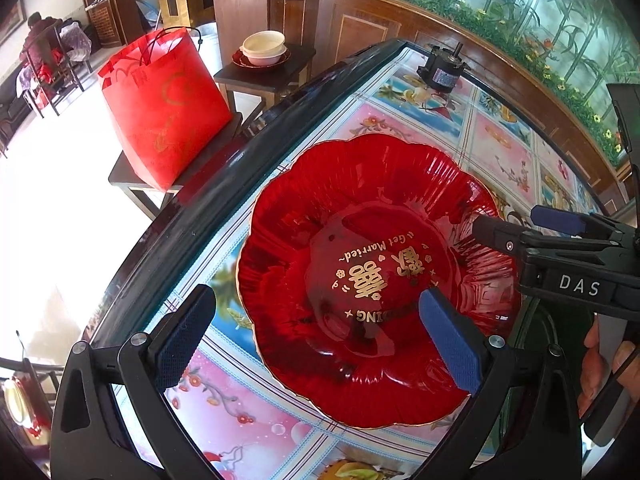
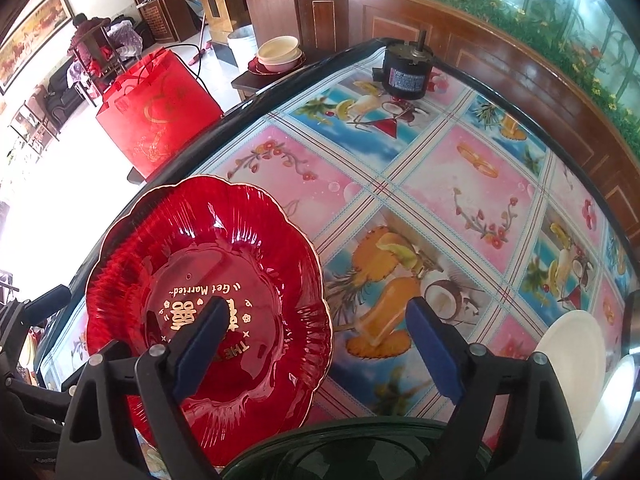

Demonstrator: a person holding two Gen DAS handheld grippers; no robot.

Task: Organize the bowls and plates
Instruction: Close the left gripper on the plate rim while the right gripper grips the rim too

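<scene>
One scalloped red plate [image 1: 372,280] (gold lettering) lies flat beneath both tongs, left [image 1: 320,332] and right [image 2: 316,344], spread wide.

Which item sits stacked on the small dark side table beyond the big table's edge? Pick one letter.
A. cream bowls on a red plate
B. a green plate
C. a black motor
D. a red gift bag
A: in the left wrist view the cream bowls rest nested on a red plate atop the side table, while the red gift bag stands on a separate lower stand nearby.
</scene>
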